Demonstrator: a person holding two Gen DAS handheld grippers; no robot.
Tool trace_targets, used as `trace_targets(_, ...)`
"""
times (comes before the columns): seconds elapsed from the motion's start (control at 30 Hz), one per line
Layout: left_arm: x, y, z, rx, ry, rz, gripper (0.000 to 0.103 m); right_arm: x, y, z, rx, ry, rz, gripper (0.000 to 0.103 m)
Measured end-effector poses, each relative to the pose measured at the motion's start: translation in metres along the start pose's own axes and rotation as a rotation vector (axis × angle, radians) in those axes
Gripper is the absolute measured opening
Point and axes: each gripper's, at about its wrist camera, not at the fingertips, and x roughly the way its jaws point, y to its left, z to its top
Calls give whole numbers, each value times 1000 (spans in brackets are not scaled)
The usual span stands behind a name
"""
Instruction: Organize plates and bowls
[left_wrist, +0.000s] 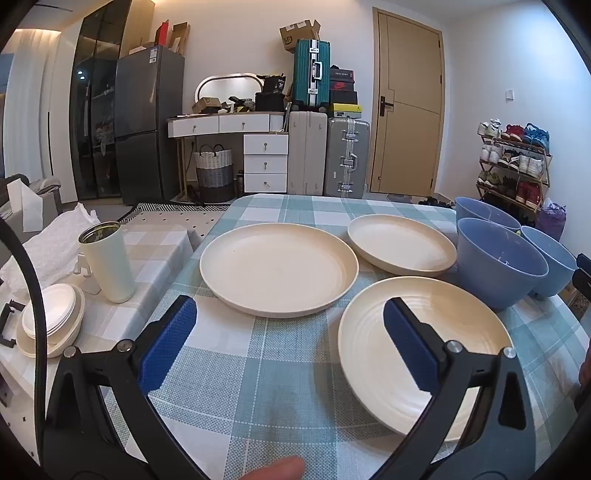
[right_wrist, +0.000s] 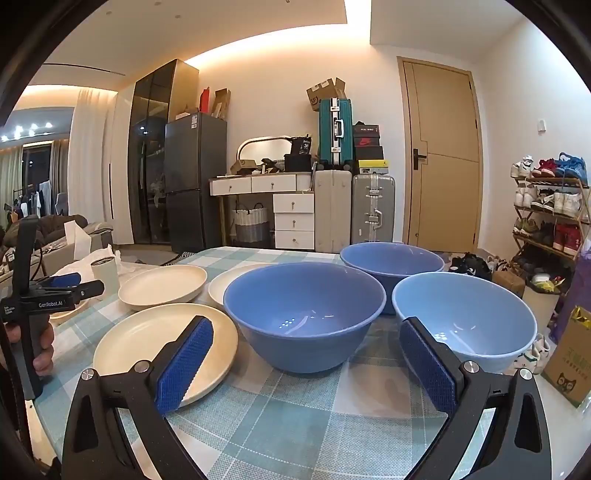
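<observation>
Three cream plates lie on the checked tablecloth: a large one (left_wrist: 279, 269), a smaller far one (left_wrist: 402, 244) and a ribbed near one (left_wrist: 369, 354). Three blue bowls stand at the right: a near one (left_wrist: 498, 262), a far one (left_wrist: 484, 212) and a right one (left_wrist: 552, 260). My left gripper (left_wrist: 290, 314) is open and empty above the cloth, its right finger over the ribbed plate. My right gripper (right_wrist: 306, 332) is open and empty in front of the middle bowl (right_wrist: 304, 314), between the near plate (right_wrist: 147, 343) and the pale bowl (right_wrist: 465, 317).
A side table on the left holds a cream tumbler (left_wrist: 107, 262), a stack of small white dishes (left_wrist: 50, 321) and crumpled paper (left_wrist: 55, 240). A cardboard box (right_wrist: 570, 358) stands at the table's right edge. Drawers, suitcases and a shoe rack (left_wrist: 515, 162) stand behind.
</observation>
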Motion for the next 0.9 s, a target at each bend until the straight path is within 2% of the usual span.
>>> trace_targets(0.03,0,0,0,1,-3,2,101,1,0,0,-6,29,-6,103)
trace_targets(0.1,0,0,0,-1,-2,2,101,0,1,0,-25,5,-12,103)
trace_targets(0.9,0,0,0,2,-4,2,101,0,1,0,-20,13,-11,103)
